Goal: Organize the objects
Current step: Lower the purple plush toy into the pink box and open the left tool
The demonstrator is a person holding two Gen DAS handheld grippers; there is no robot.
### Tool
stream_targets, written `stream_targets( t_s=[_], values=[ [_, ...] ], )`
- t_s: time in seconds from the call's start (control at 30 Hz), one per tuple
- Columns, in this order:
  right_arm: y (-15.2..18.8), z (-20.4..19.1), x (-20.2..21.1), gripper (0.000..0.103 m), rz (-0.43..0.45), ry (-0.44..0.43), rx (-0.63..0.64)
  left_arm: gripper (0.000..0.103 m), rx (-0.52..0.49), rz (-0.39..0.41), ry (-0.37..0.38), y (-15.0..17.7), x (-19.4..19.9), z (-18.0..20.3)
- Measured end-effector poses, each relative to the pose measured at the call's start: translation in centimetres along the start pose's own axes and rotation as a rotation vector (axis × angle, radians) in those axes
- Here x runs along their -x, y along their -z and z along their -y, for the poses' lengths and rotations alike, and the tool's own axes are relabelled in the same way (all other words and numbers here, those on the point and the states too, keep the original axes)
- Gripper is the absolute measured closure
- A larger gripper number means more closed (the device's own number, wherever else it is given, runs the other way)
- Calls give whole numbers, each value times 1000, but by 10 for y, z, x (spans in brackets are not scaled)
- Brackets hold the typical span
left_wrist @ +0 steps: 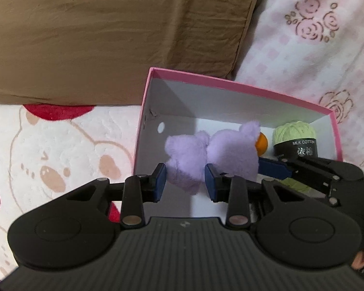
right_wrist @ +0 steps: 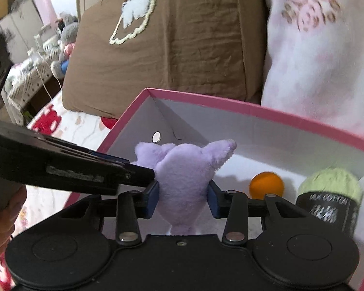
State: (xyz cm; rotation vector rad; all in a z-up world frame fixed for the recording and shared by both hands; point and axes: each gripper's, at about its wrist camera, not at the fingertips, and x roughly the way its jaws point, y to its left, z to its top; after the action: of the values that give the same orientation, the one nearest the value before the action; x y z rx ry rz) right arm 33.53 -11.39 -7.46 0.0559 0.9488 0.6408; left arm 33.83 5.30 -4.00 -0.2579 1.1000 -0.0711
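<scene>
A purple plush toy (left_wrist: 206,152) hangs over the inside of a pink-rimmed white box (left_wrist: 230,84). My left gripper (left_wrist: 185,177) is shut on the toy's lower left part. My right gripper (right_wrist: 183,194) is shut on the same toy (right_wrist: 182,169) from the right side; it enters the left wrist view (left_wrist: 274,167) at the right. The left gripper shows in the right wrist view (right_wrist: 143,172), its tip against the toy. An orange ball (right_wrist: 266,184) and a green yarn ball with a black label (right_wrist: 330,194) lie in the box (right_wrist: 254,109).
A brown cushion (left_wrist: 109,36) lies behind the box, a pink floral blanket (left_wrist: 315,48) at the right. The box rests on a bear-print bedspread (left_wrist: 48,157). A cluttered side table with a grey plush (right_wrist: 65,31) stands far left.
</scene>
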Motion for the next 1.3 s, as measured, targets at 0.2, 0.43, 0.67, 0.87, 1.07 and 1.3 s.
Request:
stream_targets(
  t_s=[0.2,0.43,0.67,0.87,1.07,1.3],
  values=[
    [0,6,-8,64,7,9,-15,74,5,-11,36,-2,2,8],
    [-6,3,-24,70,-47,34,-36,74,3,10,-3,0,-3,13],
    [-4,3,-34,72,-55,38,-95,74,54,50,-52,0,-4,5],
    [-17,-3,-47,66,-87,47,-71,74,65,69,-55,-1,5,1],
    [-12,1,-37,64,-96,65,-21,74,38,69,-59,9,11,3],
    [-1,-4,-46,73,-196,54,14,74,47,73,-44,17,15,5]
  ],
)
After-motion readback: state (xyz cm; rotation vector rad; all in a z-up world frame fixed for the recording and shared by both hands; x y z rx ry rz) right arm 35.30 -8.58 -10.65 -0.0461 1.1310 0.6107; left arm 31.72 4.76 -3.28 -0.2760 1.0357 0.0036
